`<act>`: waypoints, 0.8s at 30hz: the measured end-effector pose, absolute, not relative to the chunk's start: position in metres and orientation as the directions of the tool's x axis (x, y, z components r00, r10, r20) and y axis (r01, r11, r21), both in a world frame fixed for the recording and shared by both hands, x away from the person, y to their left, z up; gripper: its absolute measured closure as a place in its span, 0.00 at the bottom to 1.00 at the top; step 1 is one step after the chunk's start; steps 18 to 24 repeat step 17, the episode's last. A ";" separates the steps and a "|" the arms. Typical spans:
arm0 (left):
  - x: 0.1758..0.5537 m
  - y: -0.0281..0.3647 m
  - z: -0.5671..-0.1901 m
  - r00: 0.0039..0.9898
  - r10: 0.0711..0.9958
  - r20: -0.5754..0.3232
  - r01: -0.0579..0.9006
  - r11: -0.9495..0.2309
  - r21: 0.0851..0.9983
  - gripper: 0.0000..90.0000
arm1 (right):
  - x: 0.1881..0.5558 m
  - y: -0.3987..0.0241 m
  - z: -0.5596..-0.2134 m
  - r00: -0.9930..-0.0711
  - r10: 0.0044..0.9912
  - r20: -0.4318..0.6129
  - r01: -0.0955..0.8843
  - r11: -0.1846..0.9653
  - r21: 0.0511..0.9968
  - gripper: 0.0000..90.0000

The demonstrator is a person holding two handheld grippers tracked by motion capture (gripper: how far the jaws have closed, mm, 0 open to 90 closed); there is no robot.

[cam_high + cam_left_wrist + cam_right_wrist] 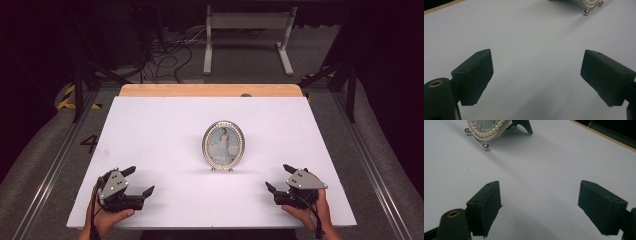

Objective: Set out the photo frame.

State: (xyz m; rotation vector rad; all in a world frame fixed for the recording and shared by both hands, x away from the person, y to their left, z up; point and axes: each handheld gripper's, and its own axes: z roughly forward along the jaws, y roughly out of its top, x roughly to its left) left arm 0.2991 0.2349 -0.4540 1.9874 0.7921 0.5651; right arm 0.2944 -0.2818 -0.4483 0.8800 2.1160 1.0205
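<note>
High view: oval photo frame (223,145) upright at frame centre on white bench (160,130); left claw (142,182) lower left, right claw (278,178) lower right, both spread apart, empty.

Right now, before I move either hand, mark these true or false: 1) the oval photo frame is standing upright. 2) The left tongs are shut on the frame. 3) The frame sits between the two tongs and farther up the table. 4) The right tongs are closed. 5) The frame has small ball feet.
1) True: the oval photo frame stands upright on the white table.
2) False: the left tongs are open and apart from the frame.
3) True.
4) False: the right tongs are open, with bare table between the jaws.
5) True: round silver feet show in the right gripper view.
</note>
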 end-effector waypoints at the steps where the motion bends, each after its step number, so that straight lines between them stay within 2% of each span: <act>1: 0.300 0.235 -0.454 0.691 0.718 0.080 0.308 -0.393 0.866 0.13 | 0.294 -0.282 -0.448 -0.583 0.776 -0.242 0.293 0.478 0.828 0.21; 24: 0.303 0.230 -0.457 0.699 0.710 0.088 0.317 -0.418 0.852 0.13 | 0.294 -0.283 -0.450 -0.575 0.783 -0.238 0.300 0.472 0.829 0.19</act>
